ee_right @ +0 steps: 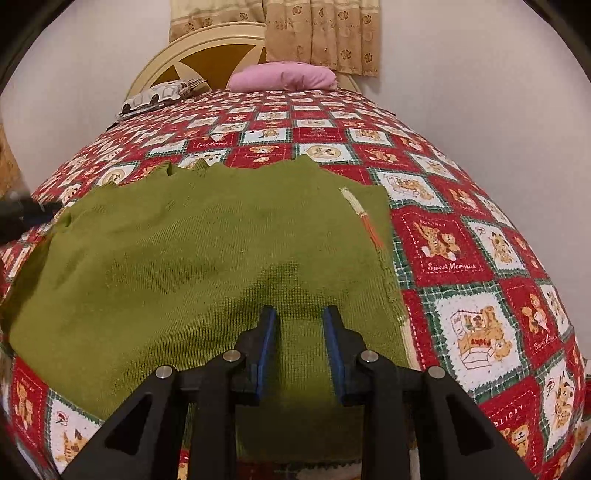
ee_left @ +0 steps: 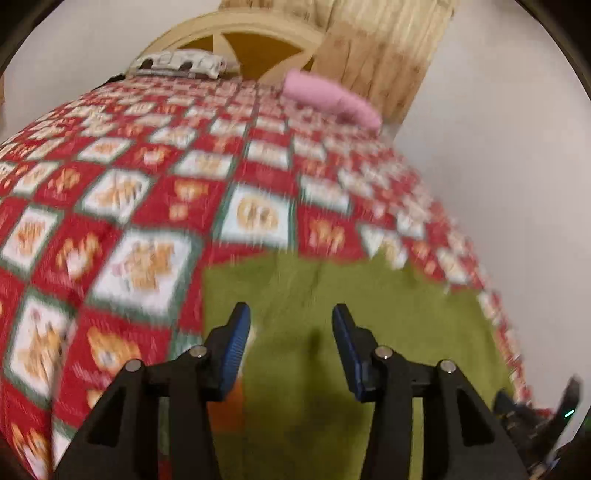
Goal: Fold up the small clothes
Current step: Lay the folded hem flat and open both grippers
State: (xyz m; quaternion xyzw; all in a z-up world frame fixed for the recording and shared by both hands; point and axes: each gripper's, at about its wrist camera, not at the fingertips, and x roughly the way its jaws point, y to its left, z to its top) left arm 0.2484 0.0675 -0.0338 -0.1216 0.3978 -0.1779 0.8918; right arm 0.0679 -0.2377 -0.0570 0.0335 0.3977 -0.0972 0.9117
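nearest in the right wrist view, the right tongs (ee_right: 299,314) hang over the near middle of a green knitted garment (ee_right: 184,258), their 2 blue pads a narrow gap apart with nothing between them; whether the tips touch the knit cannot be told. the garment lies spread flat on the bed, over a red patchwork bedspread (ee_right: 461,240) printed with bears and cats. an orange and cream stripe (ee_right: 364,218) runs along its right side, and its far edge looks ragged. at the left edge of this view a dark blurred shape, hard to read, reaches in over the bedspread.

in the blurred left wrist view, the left tongs (ee_left: 291,317) stand spread wider above the same garment (ee_left: 332,295), pinching nothing. the garment fills the near right part of that view, its left edge running close by the left pad.

farther back, a pink pillow (ee_right: 282,75) rests at the head of the bed, a white patterned pillow (ee_right: 159,96) to its left. behind them stand a cream headboard (ee_right: 207,40) and beige curtains (ee_right: 321,33).
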